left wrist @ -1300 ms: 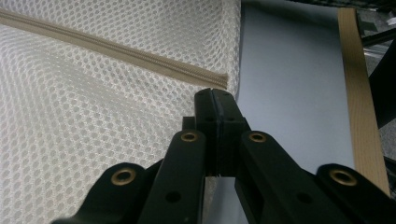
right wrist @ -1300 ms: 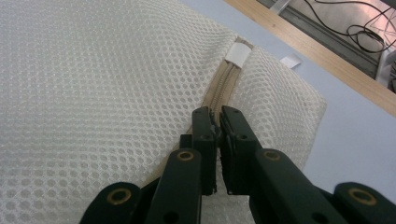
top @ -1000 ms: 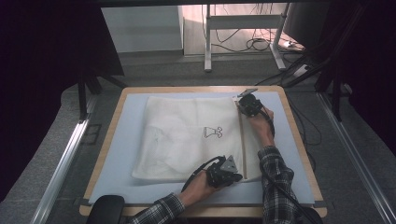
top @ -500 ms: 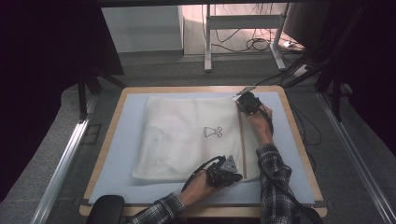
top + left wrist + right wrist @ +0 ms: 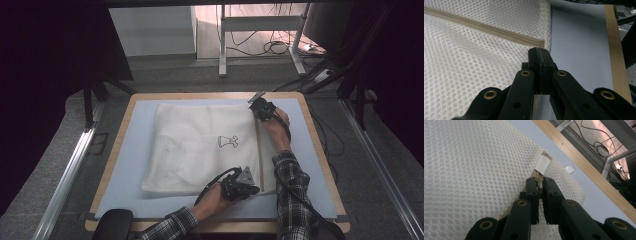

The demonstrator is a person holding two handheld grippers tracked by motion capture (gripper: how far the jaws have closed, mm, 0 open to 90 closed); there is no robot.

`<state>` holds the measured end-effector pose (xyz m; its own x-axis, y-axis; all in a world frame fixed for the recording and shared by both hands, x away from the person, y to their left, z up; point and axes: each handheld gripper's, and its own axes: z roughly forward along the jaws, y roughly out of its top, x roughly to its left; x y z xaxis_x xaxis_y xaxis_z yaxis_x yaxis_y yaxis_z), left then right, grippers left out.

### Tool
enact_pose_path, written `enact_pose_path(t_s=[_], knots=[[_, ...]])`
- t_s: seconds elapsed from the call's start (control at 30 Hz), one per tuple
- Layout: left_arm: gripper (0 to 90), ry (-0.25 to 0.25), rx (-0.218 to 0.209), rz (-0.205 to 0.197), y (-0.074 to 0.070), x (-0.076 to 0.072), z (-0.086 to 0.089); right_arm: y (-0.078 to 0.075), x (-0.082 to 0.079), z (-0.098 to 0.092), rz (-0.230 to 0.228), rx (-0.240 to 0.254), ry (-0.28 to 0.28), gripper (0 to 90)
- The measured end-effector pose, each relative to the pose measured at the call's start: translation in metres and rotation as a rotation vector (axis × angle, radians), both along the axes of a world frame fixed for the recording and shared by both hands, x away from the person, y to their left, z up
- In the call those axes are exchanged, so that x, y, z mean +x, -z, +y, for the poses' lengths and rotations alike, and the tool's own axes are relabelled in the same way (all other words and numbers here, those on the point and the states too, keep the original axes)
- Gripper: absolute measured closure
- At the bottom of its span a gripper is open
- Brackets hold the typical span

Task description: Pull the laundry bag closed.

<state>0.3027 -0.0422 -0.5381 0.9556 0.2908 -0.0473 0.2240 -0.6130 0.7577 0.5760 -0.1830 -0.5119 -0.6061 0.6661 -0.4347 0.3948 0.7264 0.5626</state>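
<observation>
1. Mesh laundry bag [image 5: 200, 145]: white, flat on the blue-topped counter [image 5: 130, 165], between both tongs; small printed emblem [image 5: 227, 142] near its middle.
2. Zipper [image 5: 486, 27]: tan, running along the bag's edge from one pair of tongs to the other.
3. Left tongs [image 5: 539, 53]: jaws fully together, tips at the zipper's near end, at the bag's corner; whether fabric is pinched cannot be told.
4. Right tongs [image 5: 539, 183]: jaws nearly together, pinching the zipper pull [image 5: 538, 177] just below a white tag [image 5: 542, 163] at the far end.

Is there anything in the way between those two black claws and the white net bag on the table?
Nothing visible is. The left gripper sits shut at the zipper's near end on the mesh bag; the right gripper pinches something small at its far end.
</observation>
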Motion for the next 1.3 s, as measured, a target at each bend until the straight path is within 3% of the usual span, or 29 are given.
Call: enact_pose_path(t_s=[0.43, 0.53, 0.63, 0.67, 0.8, 1.03, 1.3], knots=[[90.0, 0.0, 0.0, 0.0, 0.0, 0.0, 0.0, 0.003, 0.015, 0.004, -0.007, 0.016, 0.035, 82.0], [90.0, -0.001, -0.001, -0.007, 0.0, -0.001, 0.0, 0.004, 0.015, 0.005, 0.0, 0.039, 0.064, 82.0], [90.0, -0.005, 0.009, -0.04, 0.0, -0.004, -0.001, 0.004, 0.013, 0.005, 0.011, 0.062, 0.08, 81.5], [89.9, -0.01, 0.01, -0.049, 0.0, -0.006, -0.002, 0.004, 0.012, 0.003, 0.017, 0.094, 0.09, 80.6], [87.4, -0.025, 0.007, -0.042, 0.0, -0.005, -0.001, 0.005, 0.011, 0.0, 0.025, 0.123, 0.1, 77.1], [76.8, -0.059, -0.011, -0.024, -0.002, -0.003, 0.0, 0.003, 0.006, -0.004, 0.037, 0.188, 0.108, 68.4], [58.8, -0.066, -0.017, -0.041, -0.011, -0.007, -0.001, 0.0, 0.0, -0.007, 0.04, 0.234, 0.107, 60.4]])
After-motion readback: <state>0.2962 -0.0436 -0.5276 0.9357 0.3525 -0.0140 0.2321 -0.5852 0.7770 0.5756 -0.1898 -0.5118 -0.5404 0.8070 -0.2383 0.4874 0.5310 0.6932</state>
